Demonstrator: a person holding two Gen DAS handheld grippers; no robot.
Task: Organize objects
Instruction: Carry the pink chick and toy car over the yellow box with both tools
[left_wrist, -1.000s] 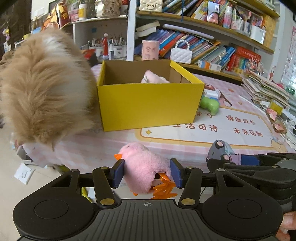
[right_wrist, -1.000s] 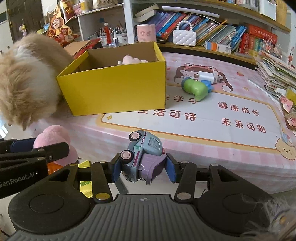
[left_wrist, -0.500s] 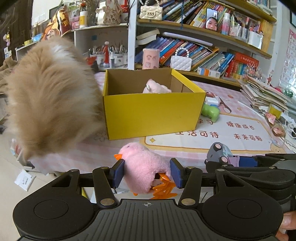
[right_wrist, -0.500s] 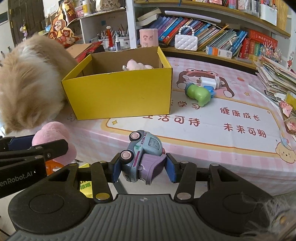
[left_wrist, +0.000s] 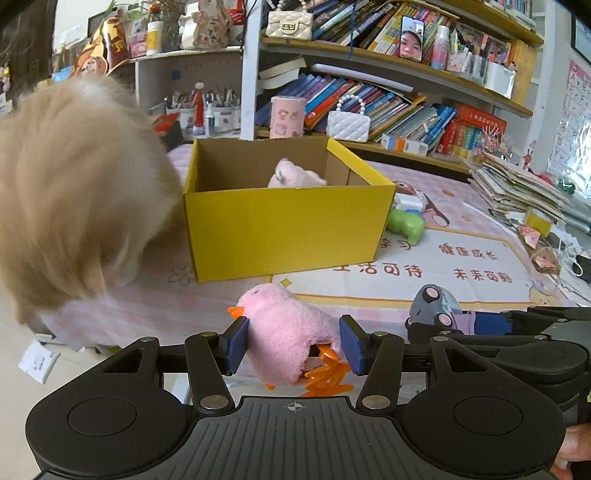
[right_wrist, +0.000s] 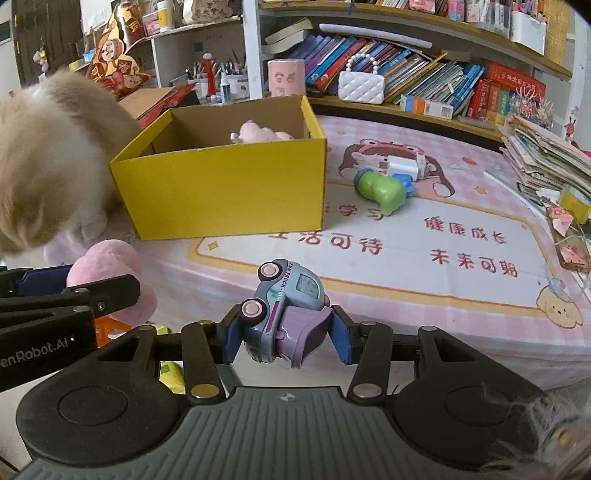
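A blue and purple toy truck (right_wrist: 286, 314) is being held clamped between the pads of the right gripper (right_wrist: 284, 339), just short of the table's near edge. At the left, a pink plush toy (right_wrist: 110, 273) is being gripped by the left gripper (right_wrist: 55, 291). On the pink tablecloth (right_wrist: 424, 295), a yellow box (right_wrist: 229, 192) is being occupied by another pink plush (right_wrist: 258, 133), and is being flanked by a fluffy tan animal (right_wrist: 48, 155) and a green toy (right_wrist: 380, 190).

A fluffy tan animal (left_wrist: 70, 192) stands on the bench (right_wrist: 443, 295) ahead and to the left of the hand-held gripper. Farther ahead, shelves (right_wrist: 406, 107) carry leaning books (left_wrist: 388, 107), a white quilted purse (right_wrist: 361, 86) and a pink cup (left_wrist: 287, 117). Stacked papers (right_wrist: 546, 155) lie far right.
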